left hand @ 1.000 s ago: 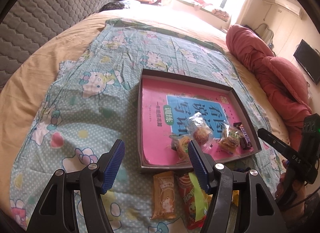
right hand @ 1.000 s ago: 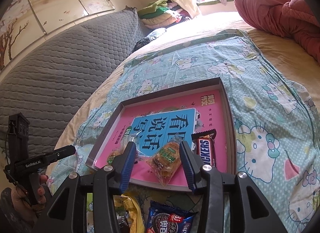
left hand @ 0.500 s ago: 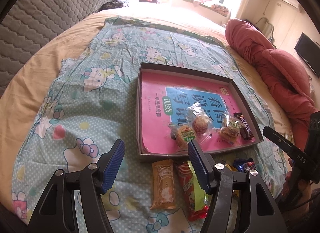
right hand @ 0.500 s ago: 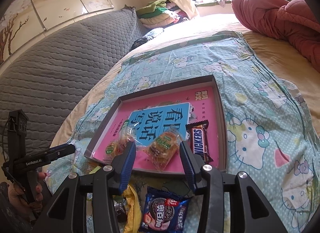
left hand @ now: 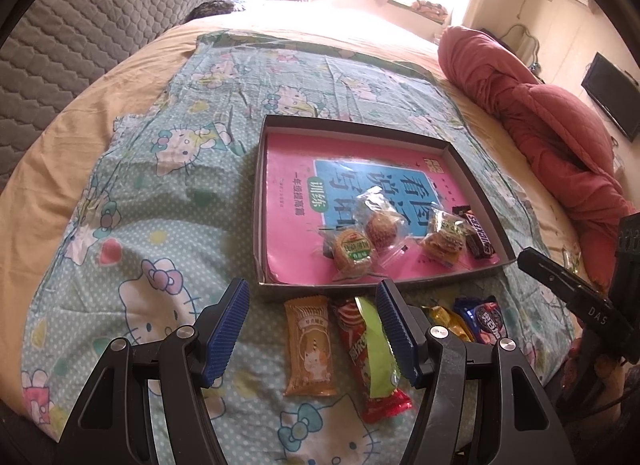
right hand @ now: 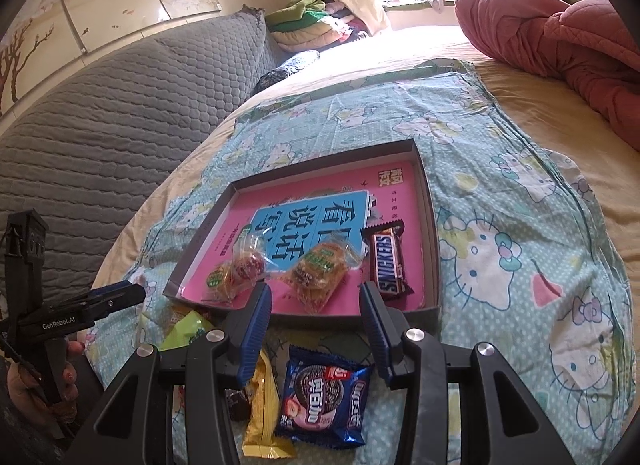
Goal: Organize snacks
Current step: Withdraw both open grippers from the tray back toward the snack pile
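Hovering over the bed, I have both sets of fingers spread apart and holding nothing — my left gripper [left hand: 312,325] hangs above the orange wafer pack [left hand: 309,347] and the red-and-green snack stick [left hand: 370,357], my right gripper [right hand: 316,325] above the blue Oreo pack [right hand: 324,401] and the yellow wrapper [right hand: 262,409].

Progress check: the shallow box [right hand: 428,201] sits on the Hello Kitty sheet [right hand: 512,249], lined with a pink book, and four snacks are already inside — a Snickers bar [right hand: 386,261] by the right wall, a clear-wrapped flaky pastry [right hand: 320,269] just beside it, then a red-speckled round cake [right hand: 250,265] and a green-labelled round cake [right hand: 218,279] touching each other near the front edge. That looks like roughly half the job done.

Left outside, lying on the sheet just in front of the box: the wafer pack, the snack stick, the yellow wrapper, the Oreo pack — and something dark by the yellow wrapper that I cannot make out. My guess is the Oreo pack goes next, since it lies right beneath my right fingers.
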A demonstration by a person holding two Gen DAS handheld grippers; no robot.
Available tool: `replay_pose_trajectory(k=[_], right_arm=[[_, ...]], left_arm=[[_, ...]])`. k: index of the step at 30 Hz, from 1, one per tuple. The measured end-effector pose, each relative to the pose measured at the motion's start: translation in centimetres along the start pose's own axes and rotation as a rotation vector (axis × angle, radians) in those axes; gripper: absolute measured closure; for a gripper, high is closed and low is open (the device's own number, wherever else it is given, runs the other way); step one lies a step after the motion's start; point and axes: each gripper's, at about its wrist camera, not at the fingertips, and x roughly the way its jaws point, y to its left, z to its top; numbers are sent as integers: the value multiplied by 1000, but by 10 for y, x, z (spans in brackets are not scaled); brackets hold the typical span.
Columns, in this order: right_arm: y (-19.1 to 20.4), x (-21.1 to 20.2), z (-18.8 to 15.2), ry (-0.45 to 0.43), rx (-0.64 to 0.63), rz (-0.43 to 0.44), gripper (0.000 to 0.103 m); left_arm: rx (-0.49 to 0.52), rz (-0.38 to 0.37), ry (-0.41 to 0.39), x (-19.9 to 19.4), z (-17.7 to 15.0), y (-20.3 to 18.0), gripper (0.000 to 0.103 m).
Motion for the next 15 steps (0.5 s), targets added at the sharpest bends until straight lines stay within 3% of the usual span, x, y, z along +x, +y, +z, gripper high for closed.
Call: replay_pose_trajectory(k=[4,15], right_arm=[[4,2,-7,22,-8,-14,44],[9,1,-21,67,-25,-50,43]], left_arm=[[4,0,7,-2,-4,-1,36],[-6,19,36,-2,-16,7,36]])
